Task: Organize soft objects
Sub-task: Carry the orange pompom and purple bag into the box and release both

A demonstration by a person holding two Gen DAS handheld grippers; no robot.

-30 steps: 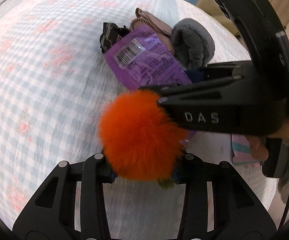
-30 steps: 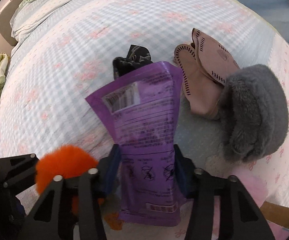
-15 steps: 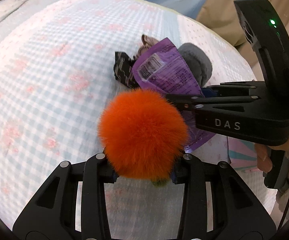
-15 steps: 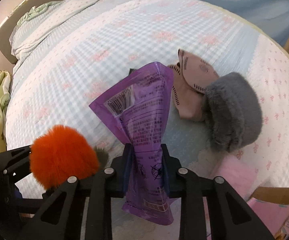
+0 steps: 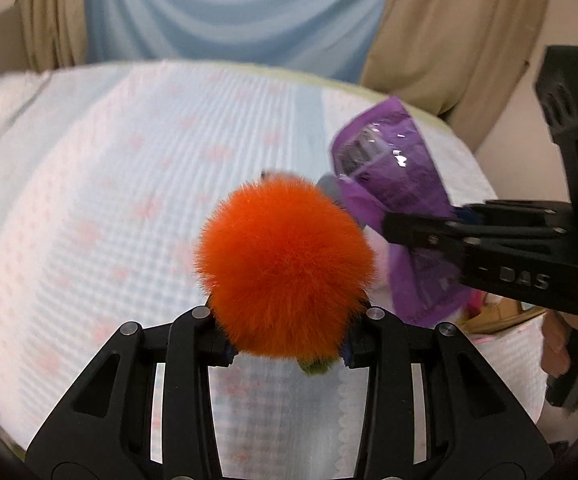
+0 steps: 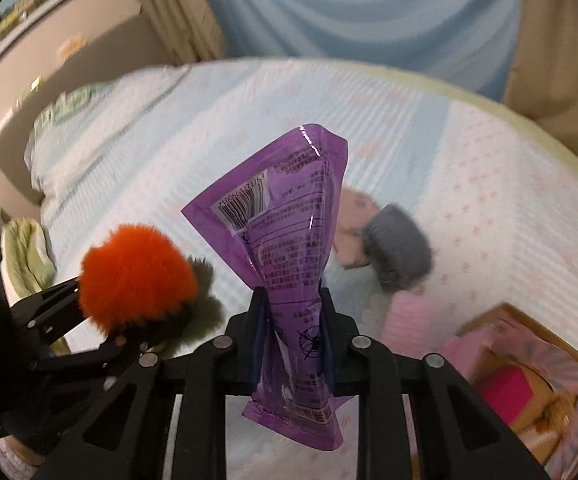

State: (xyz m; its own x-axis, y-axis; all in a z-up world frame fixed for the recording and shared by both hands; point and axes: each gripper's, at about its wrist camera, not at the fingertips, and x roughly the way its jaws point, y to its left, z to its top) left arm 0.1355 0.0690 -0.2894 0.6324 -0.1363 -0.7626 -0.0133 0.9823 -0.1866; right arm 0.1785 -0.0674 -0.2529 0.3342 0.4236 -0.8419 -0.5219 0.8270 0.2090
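holding an orange fluffy ball (image 5: 285, 268) in the left gripper (image 5: 287, 354), pressed on both sides, above the checked bed cover (image 5: 109, 208); pinching a purple pouch (image 6: 289, 248) in the right gripper (image 6: 292, 334), jaws just closed tight on its lower part, top standing upward; lying on the cover behind, a grey furry piece (image 6: 399, 254) beside something pink-beige (image 6: 349, 224), blurred

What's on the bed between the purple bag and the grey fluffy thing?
In the right wrist view, a pinkish-tan soft item lies between the purple bag and the grey fluffy thing, touching the grey one; it is too blurred to name.
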